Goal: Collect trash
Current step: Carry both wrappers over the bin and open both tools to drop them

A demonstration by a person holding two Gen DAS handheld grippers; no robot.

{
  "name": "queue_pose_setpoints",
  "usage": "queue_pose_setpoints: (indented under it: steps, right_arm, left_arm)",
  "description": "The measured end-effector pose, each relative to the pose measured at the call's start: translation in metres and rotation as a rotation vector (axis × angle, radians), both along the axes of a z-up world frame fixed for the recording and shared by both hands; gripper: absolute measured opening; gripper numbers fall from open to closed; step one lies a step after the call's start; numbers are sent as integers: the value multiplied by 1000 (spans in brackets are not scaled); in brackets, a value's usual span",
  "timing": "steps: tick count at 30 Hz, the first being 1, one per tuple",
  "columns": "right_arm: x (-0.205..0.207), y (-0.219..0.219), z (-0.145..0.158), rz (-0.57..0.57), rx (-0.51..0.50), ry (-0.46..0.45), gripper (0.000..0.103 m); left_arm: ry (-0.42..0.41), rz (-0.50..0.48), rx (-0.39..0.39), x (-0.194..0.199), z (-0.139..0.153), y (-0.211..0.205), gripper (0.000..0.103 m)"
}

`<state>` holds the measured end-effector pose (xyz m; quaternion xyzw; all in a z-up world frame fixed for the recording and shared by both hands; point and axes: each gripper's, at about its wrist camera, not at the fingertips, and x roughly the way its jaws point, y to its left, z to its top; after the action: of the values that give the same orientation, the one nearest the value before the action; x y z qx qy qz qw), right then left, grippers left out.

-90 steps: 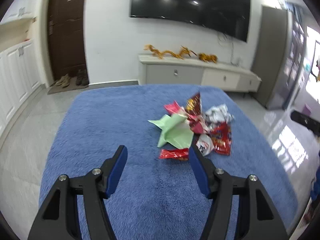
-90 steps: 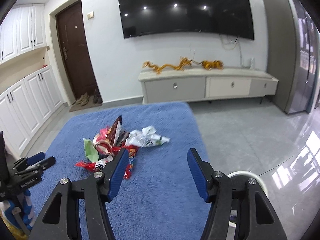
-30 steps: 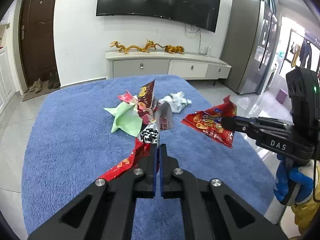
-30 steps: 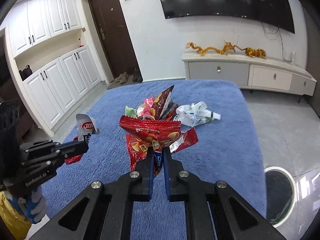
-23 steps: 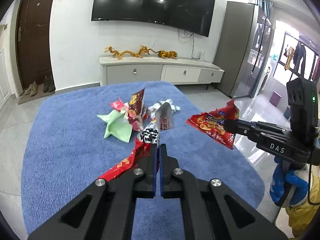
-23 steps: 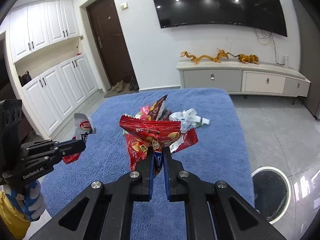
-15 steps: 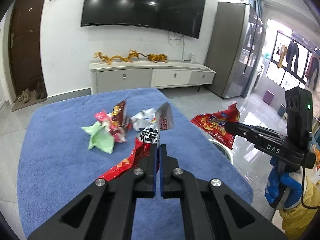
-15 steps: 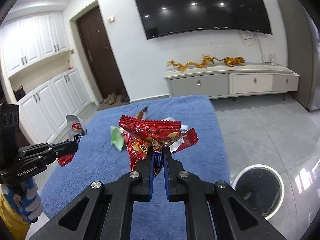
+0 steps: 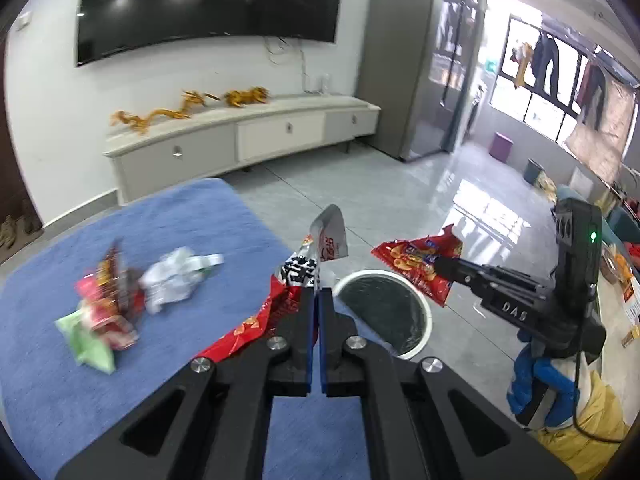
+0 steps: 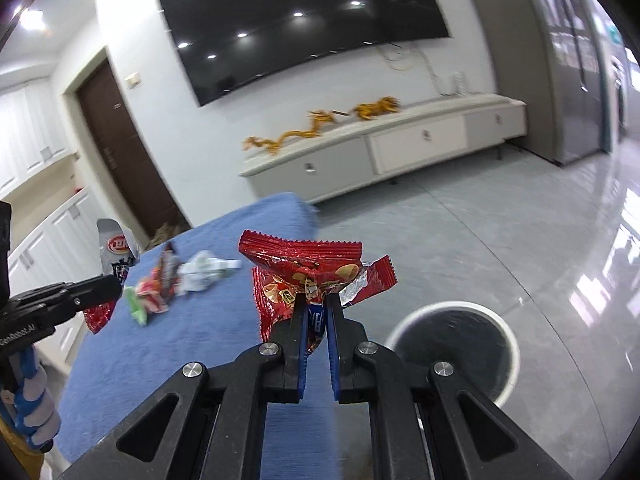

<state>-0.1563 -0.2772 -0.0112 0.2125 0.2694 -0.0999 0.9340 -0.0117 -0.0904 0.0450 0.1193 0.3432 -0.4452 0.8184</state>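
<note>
My left gripper [image 9: 315, 292] is shut on a bunch of snack wrappers [image 9: 320, 248], silver-white on top and red below, held up just left of the white-rimmed trash bin [image 9: 424, 308] on the floor. My right gripper [image 10: 315, 300] is shut on red snack wrappers [image 10: 308, 268], with the bin [image 10: 404, 330] below and to its right. In the left wrist view the right gripper [image 9: 440, 266] shows at the right with its red wrappers [image 9: 416, 260] over the bin's far edge. A pile of leftover trash [image 9: 116, 300] lies on the blue rug [image 9: 60, 380]; it includes a crumpled white wrapper [image 9: 176, 276].
A low white TV cabinet [image 9: 240, 140] with gold dragon figures stands along the far wall under a big black TV. A grey tall cabinet [image 9: 416, 60] is at the right. Glossy grey floor tiles surround the rug. A blue-gloved hand [image 10: 32, 404] holds the left gripper.
Both grippers went from open to shut on wrappers lifted off the pile, then swung right, away from the rug, until the bin came into view beneath them.
</note>
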Motion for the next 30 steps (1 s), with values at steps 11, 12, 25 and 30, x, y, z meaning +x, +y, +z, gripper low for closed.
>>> queue_pose_setpoints:
  steps: [11, 12, 25, 30]
  right_arm:
    - [-2, -87, -83, -159, 113, 147, 9]
    - [-1, -93, -89, -167, 123, 157, 9]
    - [18, -133, -155, -242, 210, 289, 33]
    - [10, -134, -163, -266, 215, 317, 50]
  left_arm:
    - [131, -145, 73, 14, -50, -135, 2]
    - [145, -152, 83, 16, -57, -145, 2]
    - [373, -189, 125, 39, -123, -219, 28]
    - [382, -174, 114, 39, -128, -218, 60]
